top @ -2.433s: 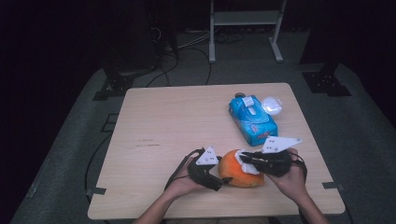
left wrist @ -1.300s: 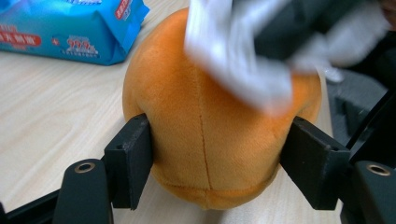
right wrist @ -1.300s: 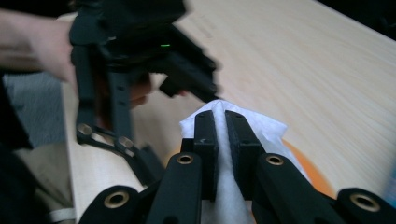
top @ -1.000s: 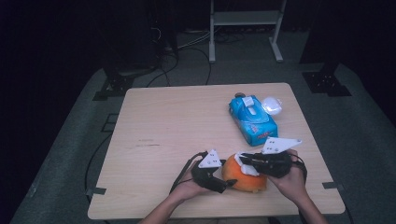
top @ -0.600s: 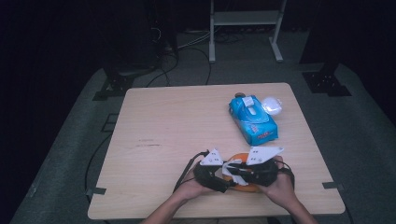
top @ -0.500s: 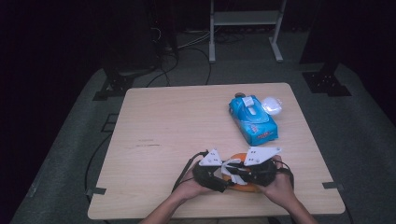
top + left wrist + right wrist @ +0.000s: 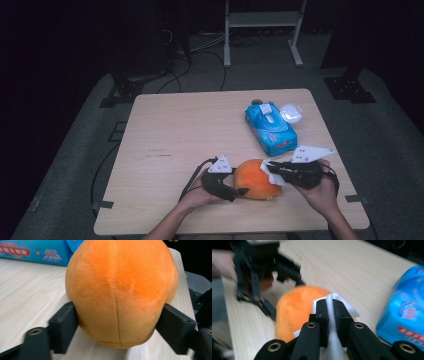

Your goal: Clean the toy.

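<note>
**Orange plush between my two tongs**

While my left tongs point(image 7: 239, 191) cradle the orange plush toy point(image 7: 256, 178) from its left side, my right tongs point(image 7: 271, 170) come at it from the right with a white wipe point(image 7: 332, 315) clenched between them. The toy lies on the wooden counter point(image 7: 200, 130) near its front edge, just ahead of my hands, with the blue pack of wet wipes point(image 7: 270, 127) farther back and to the right, well apart from it.

Seen from the left gripper view, the plush toy point(image 7: 120, 292) sits squarely between the two black jaws, its seam running down the middle. Each jaw stands against a lower flank of the toy, and they have just been opening again after a brief squeeze; I cannot tell whether the pads press on the plush or merely rest against it.

From the right gripper view, my right tongs point(image 7: 330, 306) are closed tight on the wipe, which sticks out above and beside the jaw tips and lies over the top of the toy point(image 7: 297, 312). Beyond the toy, my left tongs point(image 7: 269, 310) show blurred, near the counter's edge. A small white lidded container point(image 7: 291, 113) sits just beside the wipes pack at the far right.
</note>
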